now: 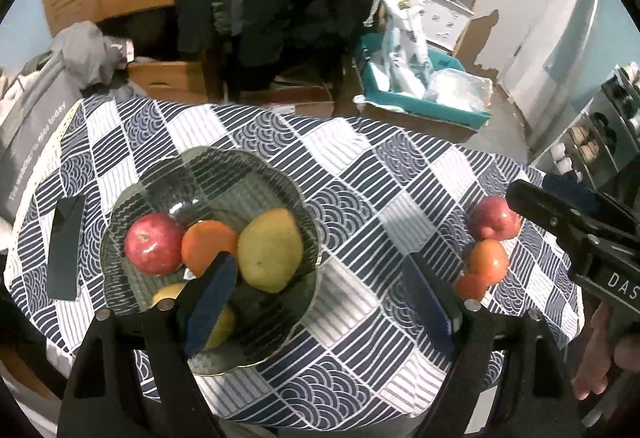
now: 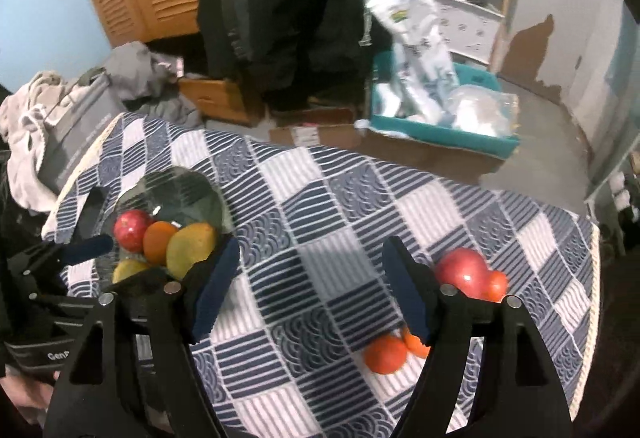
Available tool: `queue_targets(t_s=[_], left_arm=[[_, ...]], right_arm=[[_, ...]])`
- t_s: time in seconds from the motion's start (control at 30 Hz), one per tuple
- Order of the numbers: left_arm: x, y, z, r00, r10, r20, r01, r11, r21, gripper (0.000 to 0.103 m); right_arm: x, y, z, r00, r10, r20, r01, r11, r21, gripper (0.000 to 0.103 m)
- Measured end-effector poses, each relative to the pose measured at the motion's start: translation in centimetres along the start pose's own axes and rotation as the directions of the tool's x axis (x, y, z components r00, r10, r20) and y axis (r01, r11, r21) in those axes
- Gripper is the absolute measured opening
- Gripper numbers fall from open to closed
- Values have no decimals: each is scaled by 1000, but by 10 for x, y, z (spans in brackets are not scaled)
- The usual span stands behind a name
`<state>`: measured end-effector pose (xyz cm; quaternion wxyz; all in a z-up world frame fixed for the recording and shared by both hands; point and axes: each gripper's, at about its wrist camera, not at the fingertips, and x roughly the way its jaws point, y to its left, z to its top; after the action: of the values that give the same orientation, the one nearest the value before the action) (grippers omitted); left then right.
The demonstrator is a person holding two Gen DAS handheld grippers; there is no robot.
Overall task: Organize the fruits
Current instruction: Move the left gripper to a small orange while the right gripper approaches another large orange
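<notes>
Both claws spread, empty: left gripper (image 1: 320,302), right gripper (image 2: 308,290). Next: right straddles apple (image 2: 460,272) w/ pads square, squeeze gently → bowl (image 2: 192,181).

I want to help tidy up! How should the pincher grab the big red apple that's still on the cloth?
Grip the red apple across its round middle, coming from above. Small orange fruits crowd its near side, so probably keep the fingers off that side.

A ribbed, glossy glass bowl (image 1: 256,173) sits on the matt woven cloth (image 1: 360,173) covering the tabletop. The apple (image 1: 154,244) at nine o'clock inside looks smooth and shiny. Blue fingers (image 1: 210,302) look matt, rubbery.
</notes>
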<state>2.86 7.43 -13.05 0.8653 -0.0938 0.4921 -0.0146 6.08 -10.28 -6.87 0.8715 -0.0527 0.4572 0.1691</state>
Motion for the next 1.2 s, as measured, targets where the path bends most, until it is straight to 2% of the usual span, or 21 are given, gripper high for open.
queue_targets(t_s=[0.2, 0.3, 0.5, 0.6, 0.87, 1.2], left_arm=[[-5, -24, 2, 1000, -4, 13, 3, 999, 47, 86], [-6, -35, 2, 1000, -5, 18, 3, 998, 67, 86], [-3, -55, 2, 1000, 9, 17, -11, 995, 99, 87], [0, -66, 1, 1000, 13, 16, -15, 993, 119, 87], [17, -88, 0, 1000, 26, -1, -26, 987, 159, 87], [50, -104, -3, 998, 58, -34, -50, 979, 197, 87]], right_arm=[[-16, -22, -8, 999, -24, 22, 23, 999, 31, 77], [-23, -32, -13, 998, -58, 41, 56, 998, 36, 81], [-33, -57, -22, 992, -118, 52, 115, 991, 62, 82], [-35, -74, -28, 992, -121, 47, 116, 989, 95, 86], [-22, -101, -44, 993, -115, -20, 117, 985, 131, 87], [22, -120, -64, 987, -82, -139, 105, 980, 170, 87]])
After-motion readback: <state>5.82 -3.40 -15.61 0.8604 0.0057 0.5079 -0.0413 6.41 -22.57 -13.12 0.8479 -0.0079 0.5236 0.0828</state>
